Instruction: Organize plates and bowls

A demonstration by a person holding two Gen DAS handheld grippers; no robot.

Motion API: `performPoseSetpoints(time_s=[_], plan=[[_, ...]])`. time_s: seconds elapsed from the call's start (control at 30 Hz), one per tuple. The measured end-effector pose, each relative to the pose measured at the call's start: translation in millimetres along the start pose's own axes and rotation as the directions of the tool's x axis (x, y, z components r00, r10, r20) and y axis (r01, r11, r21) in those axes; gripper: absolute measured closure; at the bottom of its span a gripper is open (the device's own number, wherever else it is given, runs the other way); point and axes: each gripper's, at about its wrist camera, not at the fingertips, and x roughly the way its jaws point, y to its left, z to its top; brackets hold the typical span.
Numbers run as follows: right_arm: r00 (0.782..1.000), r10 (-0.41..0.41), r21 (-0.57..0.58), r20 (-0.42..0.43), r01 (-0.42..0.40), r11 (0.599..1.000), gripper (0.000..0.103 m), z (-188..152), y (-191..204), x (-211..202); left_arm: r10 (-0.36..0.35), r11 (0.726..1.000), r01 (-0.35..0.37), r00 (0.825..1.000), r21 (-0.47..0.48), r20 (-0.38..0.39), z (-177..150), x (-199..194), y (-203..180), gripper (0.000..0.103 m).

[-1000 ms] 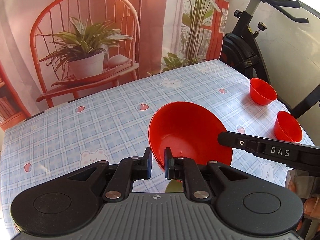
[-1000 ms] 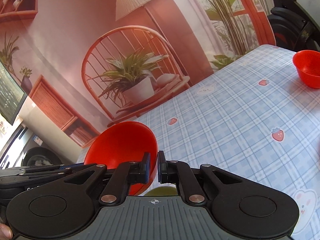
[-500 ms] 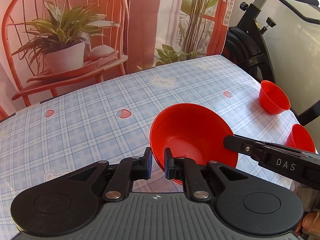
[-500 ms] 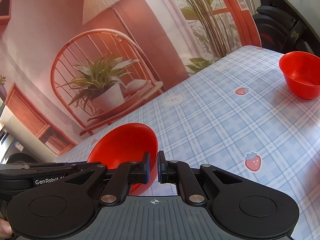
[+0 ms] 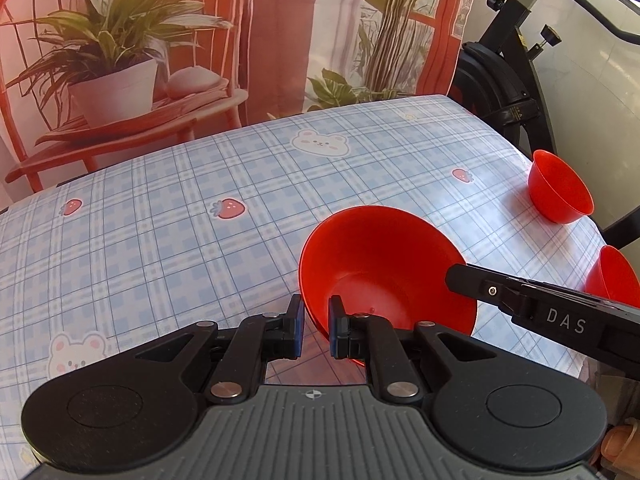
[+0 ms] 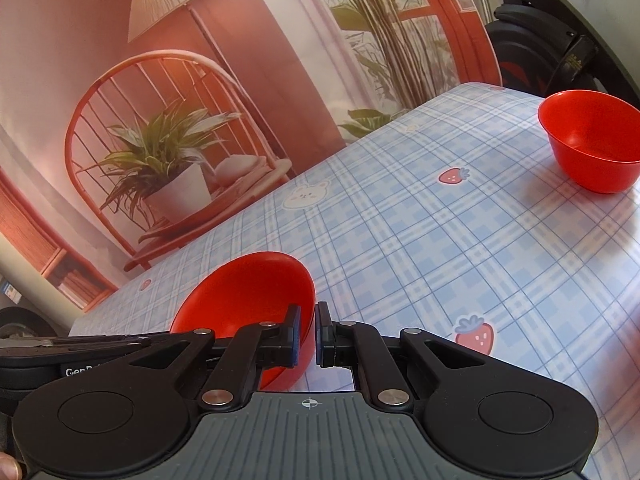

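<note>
A large red bowl hangs tilted just above the checked tablecloth. My left gripper is shut on its near-left rim. My right gripper is shut on the opposite rim of the same bowl; its black finger shows in the left wrist view at the bowl's right edge. Two small red bowls stand near the table's right edge, one farther and one nearer. The farther one also shows in the right wrist view.
A black exercise bike stands past the table's far right corner. A printed backdrop with a chair and potted plant hangs behind the table. The table's right edge runs close to the small bowls.
Both grippers have carried the large bowl forward and lower over the table, toward the right side. The small bowls now look closer. Both grips stay shut.
</note>
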Motion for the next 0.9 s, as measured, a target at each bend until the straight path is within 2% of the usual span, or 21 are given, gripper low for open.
performPoseSetpoints(time_s=[0.13, 0.27, 0.3, 0.43, 0.6, 0.73, 0.9], plan=[[1.0, -0.006, -0.008, -0.009, 0.006, 1.0, 0.096, -1, 1, 2, 0.01, 1.0, -0.01, 1.0, 0.015, -0.006, -3, 0, 0, 0.088], [1.0, -0.011, -0.022, -0.014, 0.01, 1.0, 0.095, 0, 3, 0, 0.028, 1.0, -0.028, 1.0, 0.0, -0.004, -2, -5, 2, 0.065], [1.0, -0.016, -0.024, -0.012, 0.016, 1.0, 0.095, 0, 3, -2, 0.038, 0.999, -0.038, 0.999, -0.004, 0.0, -2, -7, 2, 0.063], [1.0, -0.021, -0.006, 0.018, 0.021, 1.0, 0.093, 4, 0, -16, 0.054, 0.998, -0.053, 0.998, -0.039, 0.027, 2, -21, 5, 0.062], [0.997, -0.036, -0.061, 0.073, 0.041, 0.997, 0.093, 10, -6, -42, 0.064, 0.998, -0.062, 0.996, -0.033, 0.062, 3, -40, -8, 0.062], [0.991, -0.046, -0.131, 0.126, 0.063, 0.989, 0.093, 13, -21, -68, 0.061, 0.998, -0.059, 0.994, -0.027, 0.09, -1, -57, -30, 0.062], [0.981, -0.065, -0.114, 0.185, 0.087, 0.99, 0.093, 15, -55, -104, 0.035, 0.999, -0.037, 0.994, 0.015, 0.108, -3, -66, -66, 0.062]])
